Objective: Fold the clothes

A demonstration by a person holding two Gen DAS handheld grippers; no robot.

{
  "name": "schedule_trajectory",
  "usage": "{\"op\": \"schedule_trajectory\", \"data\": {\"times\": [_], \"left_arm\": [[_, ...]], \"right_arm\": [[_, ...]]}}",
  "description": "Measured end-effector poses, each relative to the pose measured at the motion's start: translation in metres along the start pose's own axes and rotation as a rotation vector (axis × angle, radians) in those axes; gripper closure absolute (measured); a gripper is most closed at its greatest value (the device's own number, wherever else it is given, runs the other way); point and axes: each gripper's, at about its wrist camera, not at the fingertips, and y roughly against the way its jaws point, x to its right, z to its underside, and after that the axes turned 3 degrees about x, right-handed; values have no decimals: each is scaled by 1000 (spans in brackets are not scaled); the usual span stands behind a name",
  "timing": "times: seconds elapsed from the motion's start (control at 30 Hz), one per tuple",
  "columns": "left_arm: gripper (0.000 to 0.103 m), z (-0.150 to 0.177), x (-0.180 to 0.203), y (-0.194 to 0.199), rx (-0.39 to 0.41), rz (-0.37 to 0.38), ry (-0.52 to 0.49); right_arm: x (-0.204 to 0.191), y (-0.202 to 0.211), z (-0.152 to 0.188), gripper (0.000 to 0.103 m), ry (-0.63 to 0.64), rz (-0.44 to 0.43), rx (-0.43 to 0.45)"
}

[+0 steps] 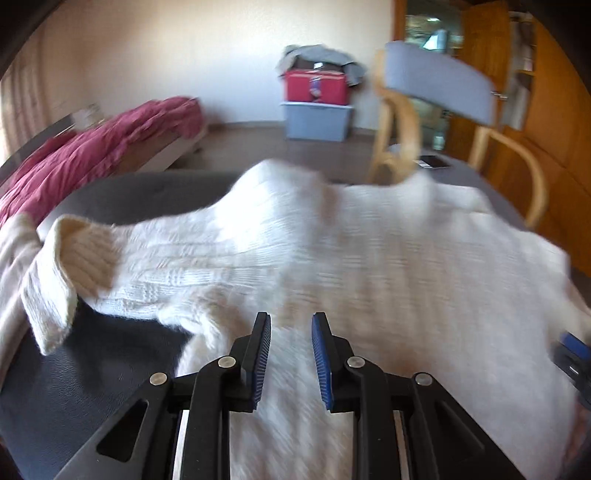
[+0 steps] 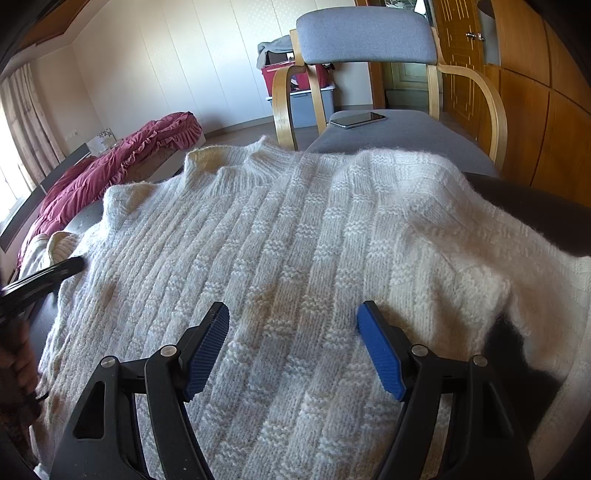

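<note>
A cream cable-knit sweater [image 2: 295, 229] lies spread front-up on a dark table [image 1: 92, 369], its collar [image 2: 236, 166] at the far side. One sleeve runs out to the left and ends in a ribbed cuff [image 1: 74, 251]. My left gripper [image 1: 290, 317] hovers over the sweater's lower left part. Its jaws stand a little apart with nothing between them, and this view is motion-blurred. My right gripper [image 2: 293, 306] is wide open just above the sweater's body and holds nothing. In the right wrist view, the left gripper [image 2: 44, 273] and the hand holding it show at the left edge.
Behind the table stands a grey-cushioned chair [image 2: 365, 33] with wooden arms, and a phone [image 2: 358, 119] lies on its seat. Maroon bedding [image 2: 122, 158] covers a bed at the left. Stacked storage bins [image 1: 317, 85] stand by the far wall. Another pale garment [image 1: 11, 266] lies at the table's left edge.
</note>
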Motion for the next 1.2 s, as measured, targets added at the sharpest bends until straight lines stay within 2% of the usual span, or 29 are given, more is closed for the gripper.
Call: {"op": "schedule_trajectory", "data": {"times": [0.03,0.2,0.6,0.77,0.8,0.87,0.93,1.07,1.2], "left_arm": [[79,1,-4,-9,-8,-24,16],[78,9,-25,-9,19,45,110],[78,7,-27,-10,35,76,130],[78,7,-30,-10,41,95,148],[78,7,-31,-10,41,99,151],[77,7,-32,-11,42,107,158],[77,7,-33,-11,42,115,165],[77,7,-35,-11,42,125,174],[77,7,-35,-11,42,133,180]], "right_arm": [[0,0,0,27,0,-1,0],[-1,0,0,25,6,1,-3],[-3,1,1,25,17,11,-2],[28,33,-2,25,-153,-15,114],[36,43,-1,28,-184,-16,141],[51,65,1,36,-195,35,173],[68,85,5,36,-189,117,181],[108,120,26,36,-152,277,100],[120,140,57,36,-49,339,18]]}}
